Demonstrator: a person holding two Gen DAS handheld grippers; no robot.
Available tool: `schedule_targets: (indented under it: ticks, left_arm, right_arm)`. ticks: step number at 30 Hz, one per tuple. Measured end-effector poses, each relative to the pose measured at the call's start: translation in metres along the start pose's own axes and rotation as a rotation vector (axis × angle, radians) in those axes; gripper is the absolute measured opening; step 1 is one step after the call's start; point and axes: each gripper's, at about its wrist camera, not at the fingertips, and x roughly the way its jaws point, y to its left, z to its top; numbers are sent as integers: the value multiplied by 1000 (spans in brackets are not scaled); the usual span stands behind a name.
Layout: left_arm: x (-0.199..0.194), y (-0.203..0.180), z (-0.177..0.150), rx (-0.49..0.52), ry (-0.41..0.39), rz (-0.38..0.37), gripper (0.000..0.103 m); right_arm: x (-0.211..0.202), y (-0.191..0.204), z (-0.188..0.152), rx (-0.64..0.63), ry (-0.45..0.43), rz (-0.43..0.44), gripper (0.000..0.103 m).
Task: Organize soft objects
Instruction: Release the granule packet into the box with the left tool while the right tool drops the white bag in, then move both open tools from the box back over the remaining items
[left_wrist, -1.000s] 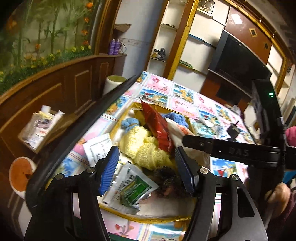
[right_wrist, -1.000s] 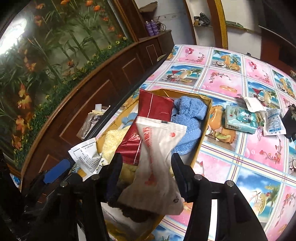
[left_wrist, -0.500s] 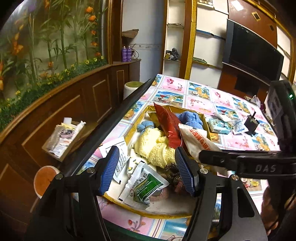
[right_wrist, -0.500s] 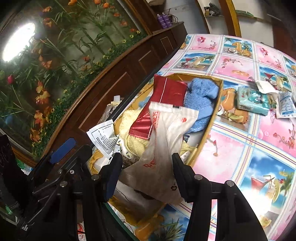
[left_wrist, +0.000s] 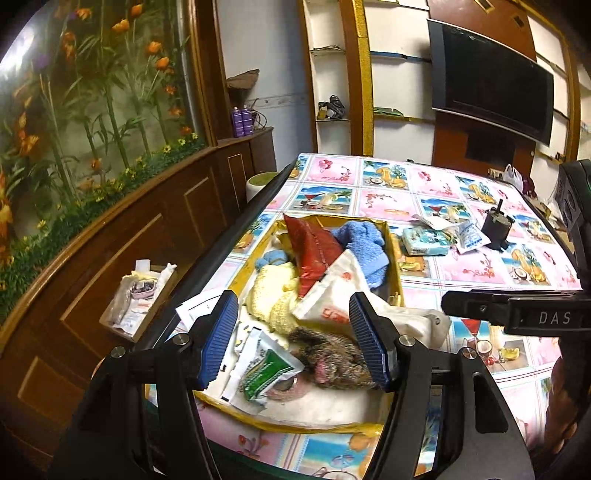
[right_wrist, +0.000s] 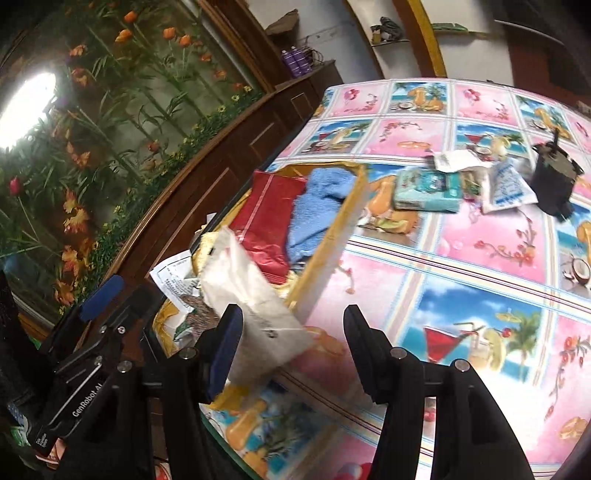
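Hovering both grippers at the near end of the yellow box (left_wrist: 392, 254), you're holding nothing. Left gripper (left_wrist: 293, 339) is standing about half open, pads clear of the brown furry item (left_wrist: 332, 354) and green sachet (left_wrist: 267, 373) lying in the box below. Right gripper (right_wrist: 288, 350) is also partway open w/ jaws having just widened slightly; the white plastic bag (right_wrist: 255, 295) is showing between them but leaning on the left pad only, unclamped, prob. just released over the box's near corner. Inside the box, red pouch (left_wrist: 314, 254), blue towel (left_wrist: 364, 243) and yellow towel (left_wrist: 271, 291) are piling up. Beyond the box's right side, a teal pack (right_wrist: 424, 188) and white sachet (right_wrist: 508, 188) are waiting on the table (right_wrist: 480, 258), so sorting isn't done.
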Motion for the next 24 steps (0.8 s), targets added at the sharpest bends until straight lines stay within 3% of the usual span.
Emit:
schedule_targets:
  ticks: [6, 10, 15, 16, 21, 24]
  left_arm:
    - [3, -21, 4, 49, 9, -7, 63]
    - [7, -32, 12, 64, 33, -72, 63]
    - [28, -47, 40, 9, 157, -368, 63]
    - [33, -55, 46, 16, 172, -396, 63]
    - [65, -114, 69, 177, 180, -402, 63]
    - [100, -138, 83, 189, 238, -422, 63]
  right_arm:
    - [-17, -34, -3, 62, -26, -23, 57]
    - [-28, -60, -5, 99, -48, -41, 57]
    - [-49, -100, -2, 175, -103, -90, 57]
    - [-54, -108, -1, 192, -118, -106, 57]
    - [-75, -151, 5, 271, -187, -204, 57]
    - [-81, -173, 6, 307, -213, -242, 57]
